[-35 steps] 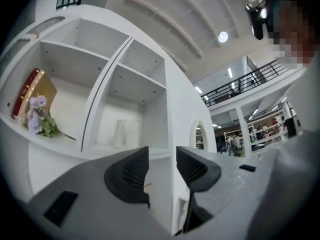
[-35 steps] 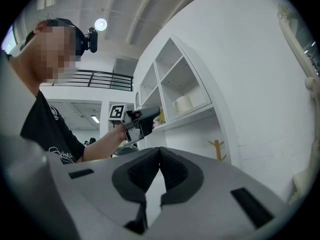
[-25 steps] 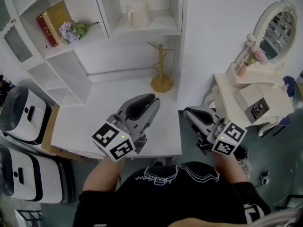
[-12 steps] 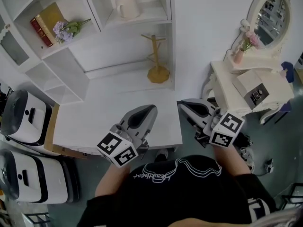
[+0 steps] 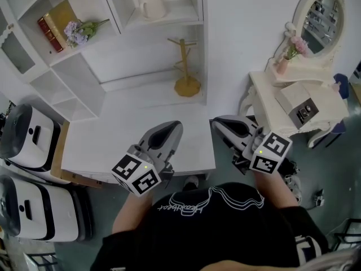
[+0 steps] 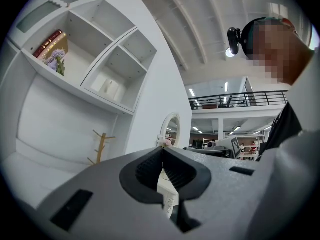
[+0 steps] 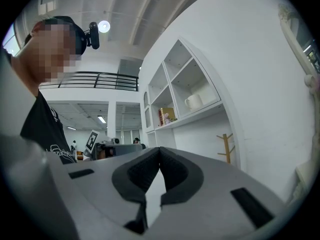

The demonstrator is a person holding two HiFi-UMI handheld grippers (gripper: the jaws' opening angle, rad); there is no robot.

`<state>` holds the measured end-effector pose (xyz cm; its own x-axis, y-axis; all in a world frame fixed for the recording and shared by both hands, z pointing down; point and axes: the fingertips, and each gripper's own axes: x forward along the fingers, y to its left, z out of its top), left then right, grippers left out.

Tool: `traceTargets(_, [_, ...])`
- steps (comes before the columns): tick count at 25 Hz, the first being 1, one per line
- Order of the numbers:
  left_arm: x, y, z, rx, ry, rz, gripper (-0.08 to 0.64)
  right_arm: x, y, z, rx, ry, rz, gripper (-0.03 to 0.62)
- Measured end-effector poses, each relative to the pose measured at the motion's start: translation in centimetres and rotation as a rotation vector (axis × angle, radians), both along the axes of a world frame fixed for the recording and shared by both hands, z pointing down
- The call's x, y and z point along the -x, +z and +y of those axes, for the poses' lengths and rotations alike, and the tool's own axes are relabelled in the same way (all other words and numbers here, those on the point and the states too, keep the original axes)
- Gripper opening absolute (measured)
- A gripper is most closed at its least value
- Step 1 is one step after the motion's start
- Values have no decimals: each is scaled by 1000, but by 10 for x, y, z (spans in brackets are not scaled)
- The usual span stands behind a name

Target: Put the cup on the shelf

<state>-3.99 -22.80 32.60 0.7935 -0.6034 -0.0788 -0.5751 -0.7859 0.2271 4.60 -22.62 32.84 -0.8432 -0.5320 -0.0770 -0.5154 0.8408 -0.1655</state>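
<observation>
Both claws are shut tight and empty: the left gripper [image 5: 172,127] hangs over the near edge of the white desk [image 5: 113,140], and the right gripper [image 5: 218,123] is at its 3 o'clock, just off the desk's side. Toward 12 o'clock from the left gripper stands a wooden mug tree [image 5: 186,78]. Farther that way the cup [image 5: 151,5] sits upright in an upper compartment of the shelf [image 5: 169,22], well apart from both.

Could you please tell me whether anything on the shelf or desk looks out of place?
Nothing stands out. The cup stands upright in its shelf compartment, the wooden mug tree stands straight on the desk, and nothing is spilled.
</observation>
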Motion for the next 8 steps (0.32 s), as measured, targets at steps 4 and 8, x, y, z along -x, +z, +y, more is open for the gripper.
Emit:
traceTargets(4, [5,0,-2,-2,-13,9,5,0,3,0,4,4,9,6])
traceTargets(8, [3,2,0,3,-8,5,5,2,5,1,5,2,14,6])
